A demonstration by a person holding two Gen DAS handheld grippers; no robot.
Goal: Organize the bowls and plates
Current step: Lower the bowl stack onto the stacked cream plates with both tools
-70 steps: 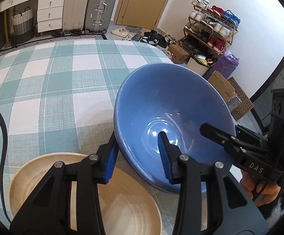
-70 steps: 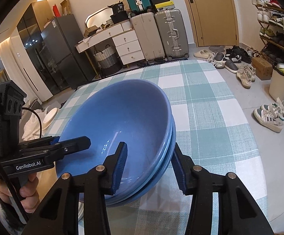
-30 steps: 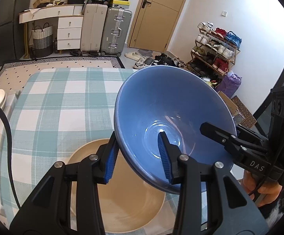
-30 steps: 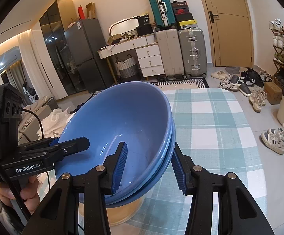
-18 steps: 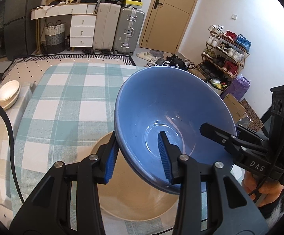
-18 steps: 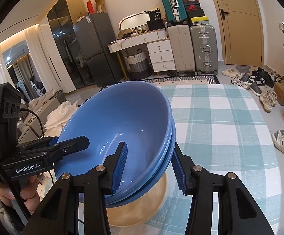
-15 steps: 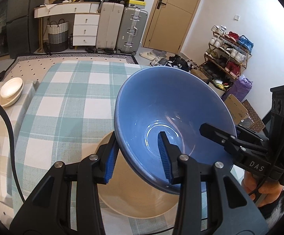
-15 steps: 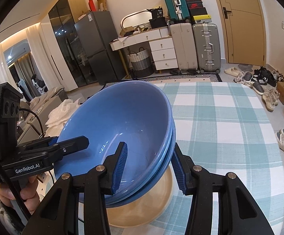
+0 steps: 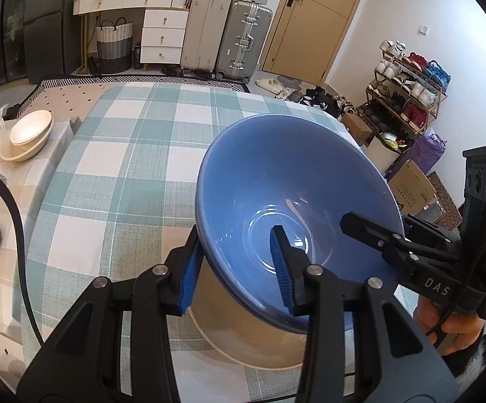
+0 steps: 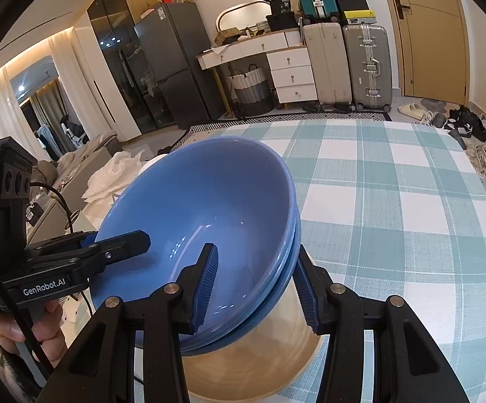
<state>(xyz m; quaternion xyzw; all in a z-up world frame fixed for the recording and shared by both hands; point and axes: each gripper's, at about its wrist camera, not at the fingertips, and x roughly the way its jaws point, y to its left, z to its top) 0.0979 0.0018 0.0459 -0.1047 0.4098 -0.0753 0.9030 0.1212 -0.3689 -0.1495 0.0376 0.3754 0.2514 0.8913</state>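
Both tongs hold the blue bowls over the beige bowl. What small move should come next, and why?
Probably lower both tongs together. The left tongs and the right tongs clamp opposite rims of the stacked blue bowls, which hang tilted just above the beige bowl on the table, so they are not yet nested.

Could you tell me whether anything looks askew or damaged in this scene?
Nothing looks damaged or spilled. The blue bowls, two nested, are tilted rather than level, held by the rim between the left claw and right claw above the beige bowl on the checked tablecloth.
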